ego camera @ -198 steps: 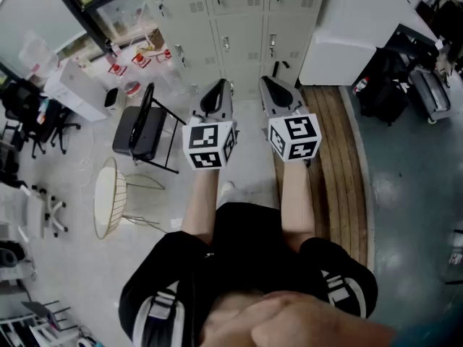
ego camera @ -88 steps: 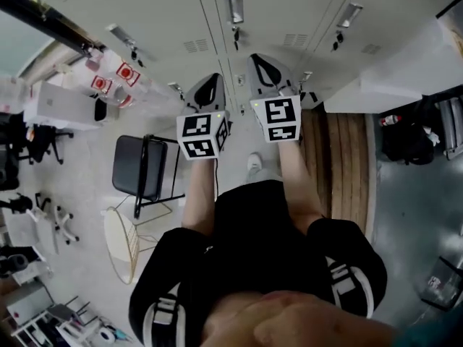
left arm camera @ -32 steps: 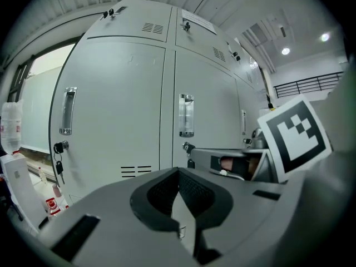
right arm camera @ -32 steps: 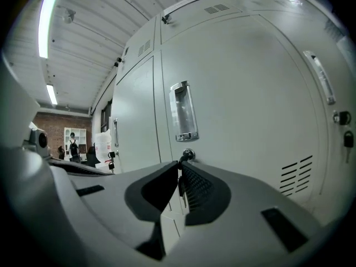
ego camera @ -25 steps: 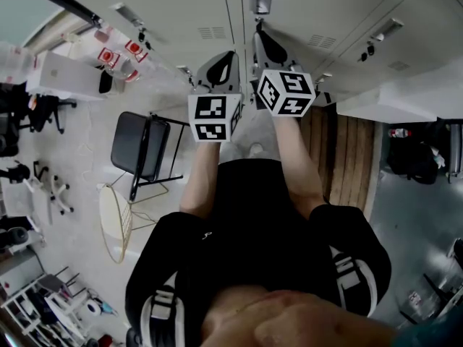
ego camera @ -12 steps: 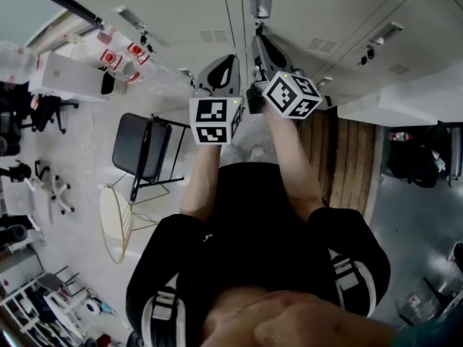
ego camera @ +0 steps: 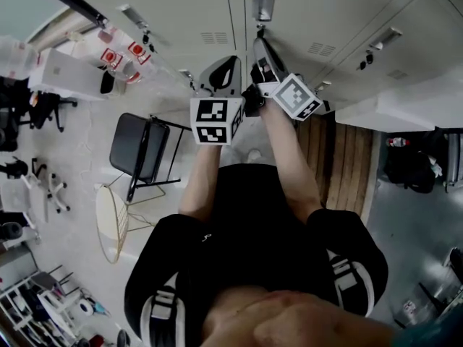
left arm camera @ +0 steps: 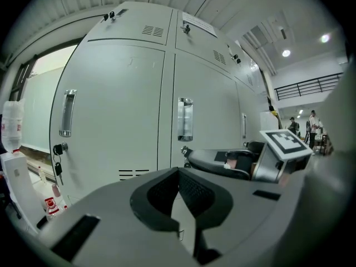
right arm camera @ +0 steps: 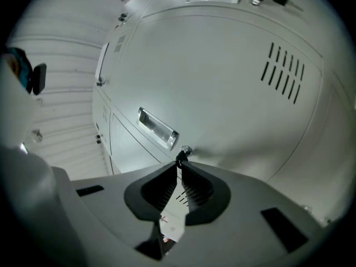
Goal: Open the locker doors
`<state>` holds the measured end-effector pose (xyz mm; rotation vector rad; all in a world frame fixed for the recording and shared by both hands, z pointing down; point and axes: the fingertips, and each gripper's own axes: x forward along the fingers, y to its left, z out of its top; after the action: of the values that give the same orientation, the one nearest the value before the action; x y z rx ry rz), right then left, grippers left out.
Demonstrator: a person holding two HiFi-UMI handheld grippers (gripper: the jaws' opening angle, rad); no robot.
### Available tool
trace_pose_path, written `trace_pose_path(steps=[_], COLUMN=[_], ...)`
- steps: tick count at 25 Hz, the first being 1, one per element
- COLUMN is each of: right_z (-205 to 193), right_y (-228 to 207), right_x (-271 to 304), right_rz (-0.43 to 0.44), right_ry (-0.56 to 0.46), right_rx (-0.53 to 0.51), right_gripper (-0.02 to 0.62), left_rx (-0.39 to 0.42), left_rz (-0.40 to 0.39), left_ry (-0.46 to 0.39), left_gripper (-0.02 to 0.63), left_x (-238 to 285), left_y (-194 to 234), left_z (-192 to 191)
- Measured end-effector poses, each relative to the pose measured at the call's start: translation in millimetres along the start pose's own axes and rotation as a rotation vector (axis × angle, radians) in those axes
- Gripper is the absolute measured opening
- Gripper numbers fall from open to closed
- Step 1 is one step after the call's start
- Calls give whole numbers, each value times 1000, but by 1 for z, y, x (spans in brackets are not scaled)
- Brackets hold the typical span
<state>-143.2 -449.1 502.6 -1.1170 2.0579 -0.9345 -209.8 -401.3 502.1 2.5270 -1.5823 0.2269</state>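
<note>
I face a bank of pale grey lockers (ego camera: 304, 6). The middle door has a recessed metal handle (ego camera: 262, 4) (right arm camera: 158, 128) with a lock (right arm camera: 185, 149) just beside it. My right gripper (ego camera: 257, 40) (right arm camera: 179, 161) is rolled onto its side at that lock, and its tips pinch a small dark key (right arm camera: 181, 158) stuck in it. Its jaws are opening slightly with the key still between them. My left gripper (ego camera: 231, 60) (left arm camera: 178, 171) hangs shut and empty just left of it, short of the door. The left gripper view shows the right gripper's tip (left arm camera: 186, 151) at the lock under the handle (left arm camera: 185, 119).
The neighbouring left door has its own handle (left arm camera: 67, 113) and hanging keys (left arm camera: 58, 156). A black folding chair (ego camera: 137, 150) and a wire stool (ego camera: 112, 223) stand on my left. A wooden platform (ego camera: 347, 165) and a white cabinet (ego camera: 412, 103) lie on my right.
I have walked up to the lockers. Over the last second the right gripper has rolled over at the lock, its marker cube tipping to the right. The left gripper has barely moved.
</note>
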Motion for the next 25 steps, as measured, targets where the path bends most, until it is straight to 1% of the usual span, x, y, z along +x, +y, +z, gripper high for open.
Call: trace_pose_path(steps=[2, 7, 11, 14, 17, 22, 25], right_z=[1, 1, 1, 1, 2, 1, 1], right_y=[-1, -1, -1, -5, -7, -9, -9], right_x=[-1, 0, 0, -1, 0, 1, 0], right_rz=[10, 15, -8, 3, 33, 90, 100], right_ry=[-18, -37, -47, -56, -64, -95, -95], right_rx=[61, 135, 111, 188, 244, 432, 466], right_gripper=[37, 32, 29, 29, 29, 29, 29], left_rx=[-3, -4, -3, -7, -4, -1, 3], left_rz=[4, 13, 19, 24, 37, 51, 47], left_ry=[6, 4, 2, -6, -9, -8, -10], left_gripper=[9, 9, 9, 9, 9, 9, 9], left_x=[0, 0, -1, -2, -3, -3, -3], left_y=[1, 3, 4, 8, 13, 17, 15], left_z=[-3, -2, -3, 0, 3, 2, 3])
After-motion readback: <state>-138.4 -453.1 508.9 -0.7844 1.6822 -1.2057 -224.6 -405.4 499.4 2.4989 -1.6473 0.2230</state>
